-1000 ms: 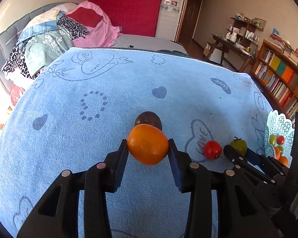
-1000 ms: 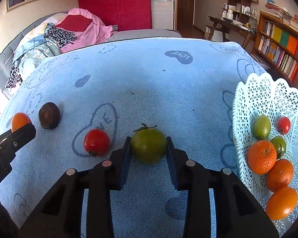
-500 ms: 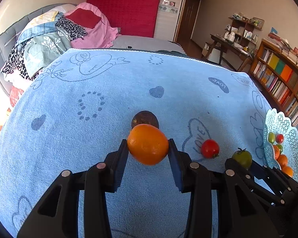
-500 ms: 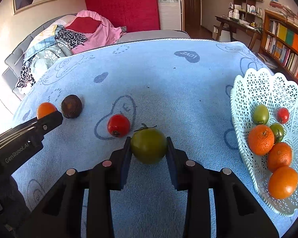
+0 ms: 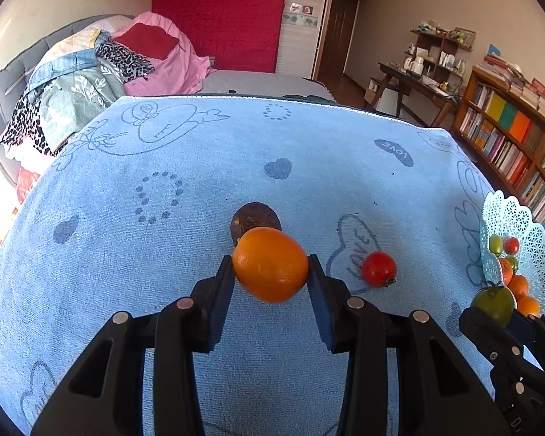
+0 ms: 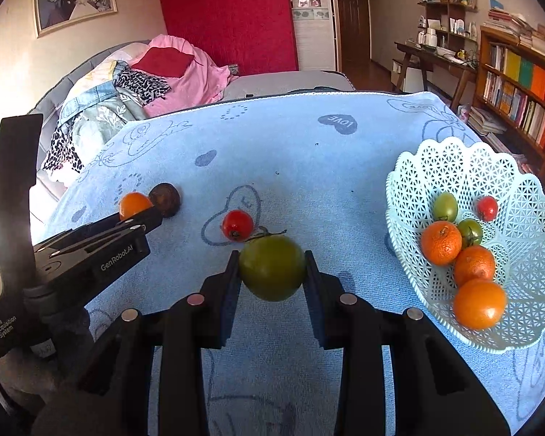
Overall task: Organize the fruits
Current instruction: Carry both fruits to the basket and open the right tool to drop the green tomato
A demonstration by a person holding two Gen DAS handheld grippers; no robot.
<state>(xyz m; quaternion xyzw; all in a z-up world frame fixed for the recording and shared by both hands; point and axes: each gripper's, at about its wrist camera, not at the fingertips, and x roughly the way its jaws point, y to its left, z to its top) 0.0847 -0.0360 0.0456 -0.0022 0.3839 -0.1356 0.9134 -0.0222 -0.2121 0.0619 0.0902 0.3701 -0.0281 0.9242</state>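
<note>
My left gripper point(image 5: 270, 272) is shut on an orange point(image 5: 270, 264) and holds it above the blue towel point(image 5: 163, 254). My right gripper point(image 6: 271, 272) is shut on a green tomato point(image 6: 271, 267), lifted above the towel, left of the white lattice basket point(image 6: 519, 225). The basket holds several oranges and small tomatoes. A red tomato point(image 6: 237, 224) and a dark brown fruit point(image 6: 165, 199) lie on the towel. In the left wrist view the brown fruit point(image 5: 252, 218) sits just behind the orange and the red tomato point(image 5: 379, 269) lies to its right.
The towel covers a table. A bed piled with clothes point(image 5: 101, 80) stands behind it. A bookshelf point(image 6: 519, 98) and a desk point(image 6: 443, 61) stand at the right. The basket point(image 5: 519, 254) sits at the towel's right edge.
Both grippers have risen and moved back from the towel with their fruit. The right gripper has shifted towards the basket, which now looks closer and fuller in its view.
</note>
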